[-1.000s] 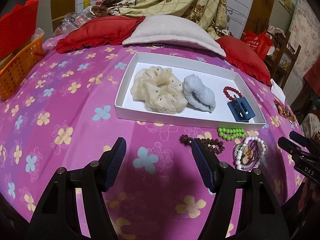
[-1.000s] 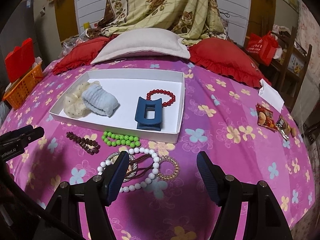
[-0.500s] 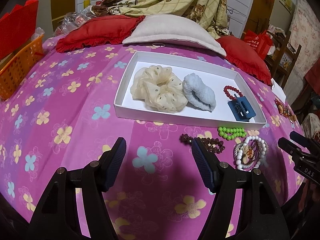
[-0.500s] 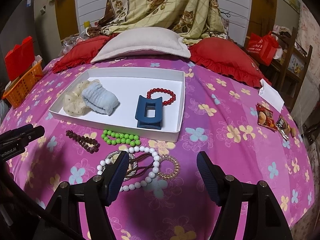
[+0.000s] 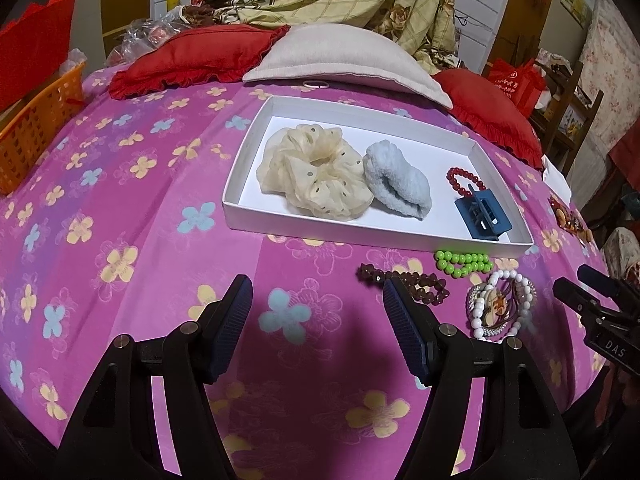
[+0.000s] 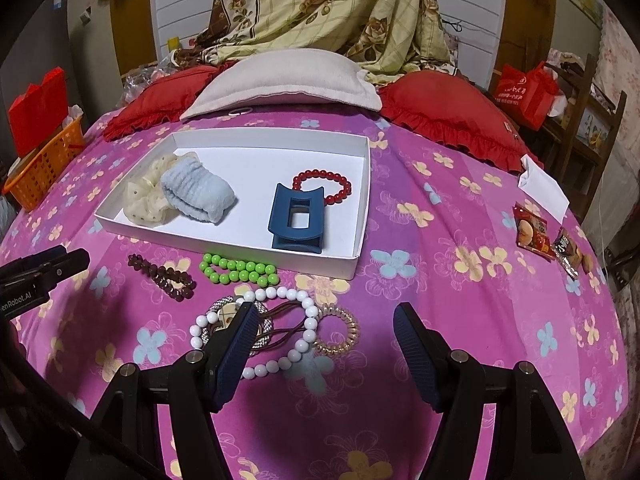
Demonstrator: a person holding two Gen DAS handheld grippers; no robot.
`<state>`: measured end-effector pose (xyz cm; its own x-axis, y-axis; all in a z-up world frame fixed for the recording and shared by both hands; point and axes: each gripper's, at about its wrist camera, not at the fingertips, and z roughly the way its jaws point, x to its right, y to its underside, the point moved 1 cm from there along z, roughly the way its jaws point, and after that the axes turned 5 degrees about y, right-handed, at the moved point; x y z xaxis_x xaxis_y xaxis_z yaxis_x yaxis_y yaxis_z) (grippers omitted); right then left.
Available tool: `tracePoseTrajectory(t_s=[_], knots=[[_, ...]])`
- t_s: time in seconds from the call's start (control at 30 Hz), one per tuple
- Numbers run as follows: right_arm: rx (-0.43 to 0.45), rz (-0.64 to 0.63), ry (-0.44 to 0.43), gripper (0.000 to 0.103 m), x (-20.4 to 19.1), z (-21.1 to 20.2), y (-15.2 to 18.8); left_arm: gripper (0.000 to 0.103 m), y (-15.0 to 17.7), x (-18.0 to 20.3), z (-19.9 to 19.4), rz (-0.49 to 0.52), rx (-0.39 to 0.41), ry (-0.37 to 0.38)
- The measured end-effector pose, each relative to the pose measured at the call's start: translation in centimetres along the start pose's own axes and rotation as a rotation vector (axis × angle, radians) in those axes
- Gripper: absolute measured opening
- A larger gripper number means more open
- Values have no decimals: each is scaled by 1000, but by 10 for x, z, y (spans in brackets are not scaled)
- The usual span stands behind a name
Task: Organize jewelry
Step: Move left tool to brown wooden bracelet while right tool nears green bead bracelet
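A white tray (image 5: 360,230) (image 6: 224,245) on the pink flowered bedspread holds a cream scrunchie (image 5: 316,178), a light blue scrunchie (image 6: 198,196), a red bead bracelet (image 6: 324,186) and a blue hair claw (image 6: 296,222). In front of it lie a dark brown bead bracelet (image 6: 162,276), a green bead bracelet (image 6: 238,272), a white bead necklace (image 6: 296,330) over a brown hair tie and a round pendant, and a gold coil tie (image 6: 340,330). My left gripper (image 5: 318,320) is open and empty, left of the brown bracelet (image 5: 404,282). My right gripper (image 6: 324,340) is open and empty over the necklace.
Red and beige pillows (image 6: 288,80) lie behind the tray. An orange basket (image 5: 32,132) stands at the far left. Snack packets (image 6: 532,232) and a white paper (image 6: 544,188) lie at the right.
Both views have shifted only very slightly. The jewelry and the open grippers stand as before.
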<state>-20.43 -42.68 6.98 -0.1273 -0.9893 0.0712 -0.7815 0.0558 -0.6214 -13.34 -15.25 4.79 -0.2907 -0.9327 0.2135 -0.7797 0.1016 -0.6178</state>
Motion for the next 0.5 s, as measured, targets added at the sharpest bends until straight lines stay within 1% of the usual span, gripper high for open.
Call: tracePoseTrajectory(t_s=[0.5], knots=[[-19,12,-13,68,2,8,0,68,1,4,7,13,-16,-13]])
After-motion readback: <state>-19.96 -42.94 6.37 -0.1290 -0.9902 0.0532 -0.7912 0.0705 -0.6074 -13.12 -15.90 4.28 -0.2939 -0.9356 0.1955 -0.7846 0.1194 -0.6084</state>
